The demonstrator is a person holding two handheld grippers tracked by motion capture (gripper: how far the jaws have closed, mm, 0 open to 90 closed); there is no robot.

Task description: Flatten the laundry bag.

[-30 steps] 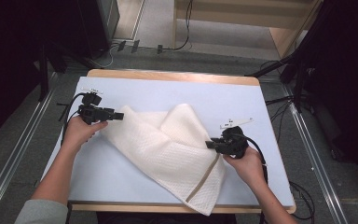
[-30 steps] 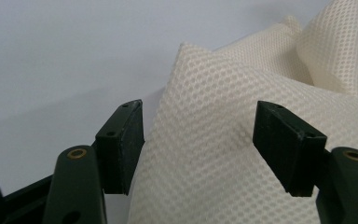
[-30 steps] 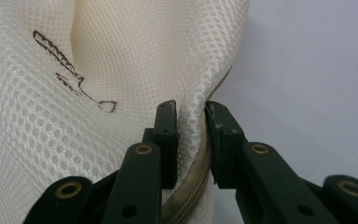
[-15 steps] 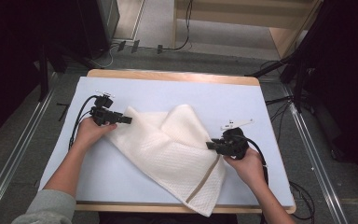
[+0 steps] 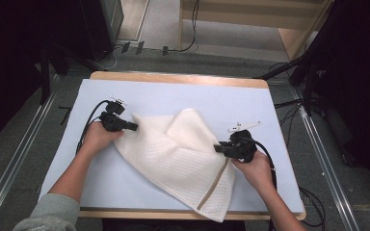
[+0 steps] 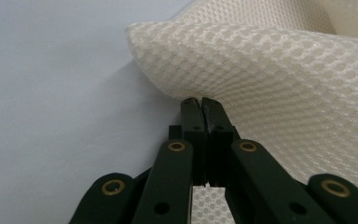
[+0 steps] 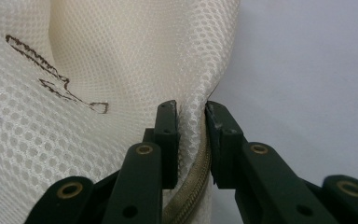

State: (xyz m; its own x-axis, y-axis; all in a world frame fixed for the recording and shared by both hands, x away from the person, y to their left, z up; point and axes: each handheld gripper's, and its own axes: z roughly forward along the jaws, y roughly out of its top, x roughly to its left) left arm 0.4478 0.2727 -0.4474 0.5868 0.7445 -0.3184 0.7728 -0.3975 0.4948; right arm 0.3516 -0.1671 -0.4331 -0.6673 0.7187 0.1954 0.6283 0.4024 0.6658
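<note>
Lying rumpled, cream waffle-weave towel, tan stripe

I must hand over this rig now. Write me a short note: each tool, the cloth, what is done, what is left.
Left tool: jaws have just closed; tips meet at the edge of the cream waffle-weave cloth, cloth between them unclear.
Right tool: shut on the cloth's edge with the tan strip.
Cloth: crumpled mid pale blue table mat, one corner over the front edge.
Done: right side gripped.
Left: probably check the left grip, then spread or fold.
</note>
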